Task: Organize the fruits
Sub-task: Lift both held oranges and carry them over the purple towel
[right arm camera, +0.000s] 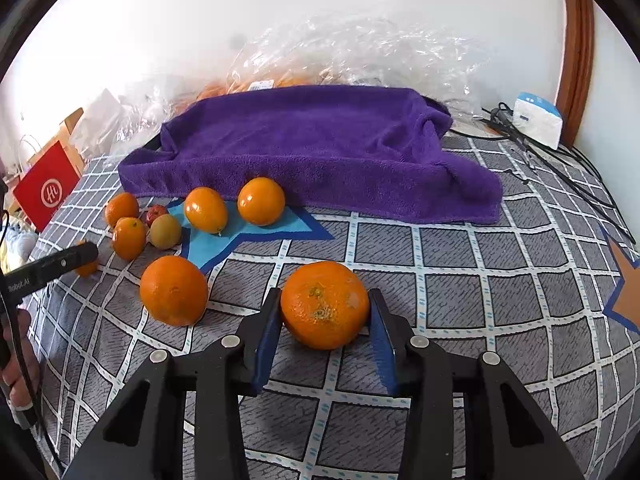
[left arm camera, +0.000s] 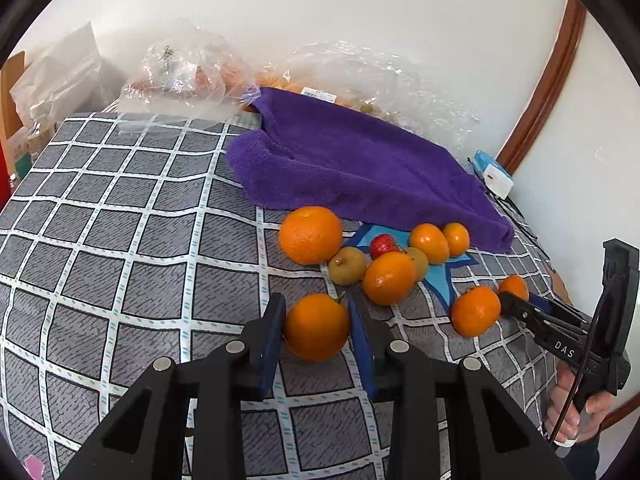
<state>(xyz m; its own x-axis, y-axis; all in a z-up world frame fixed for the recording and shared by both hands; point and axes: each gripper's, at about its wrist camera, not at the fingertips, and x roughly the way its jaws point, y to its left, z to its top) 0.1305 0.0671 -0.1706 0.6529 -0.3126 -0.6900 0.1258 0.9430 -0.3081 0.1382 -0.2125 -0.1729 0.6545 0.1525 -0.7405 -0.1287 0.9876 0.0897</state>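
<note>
My left gripper [left arm camera: 316, 322] is shut on a small orange [left arm camera: 317, 327] resting on the checked cloth [left arm camera: 120, 240]. My right gripper [right arm camera: 324, 316] is shut on a mandarin [right arm camera: 325, 305], its pads touching both sides; in the left wrist view that gripper [left arm camera: 505, 298] sits at the right between two oranges. Loose fruit lies in front of a purple towel [left arm camera: 352, 164]: a big orange [left arm camera: 310, 234], several smaller oranges [left arm camera: 389, 278], two green-brown fruits [left arm camera: 347, 265] and a red one [left arm camera: 383, 245]. Another orange [right arm camera: 174, 290] lies left of my right gripper.
Clear plastic bags [left arm camera: 188, 68] holding more fruit lie behind the towel against the wall. A white and blue box [right arm camera: 538, 120] with black cables [right arm camera: 568, 168] sits at the back right. A red bag [right arm camera: 46, 186] stands beyond the left edge.
</note>
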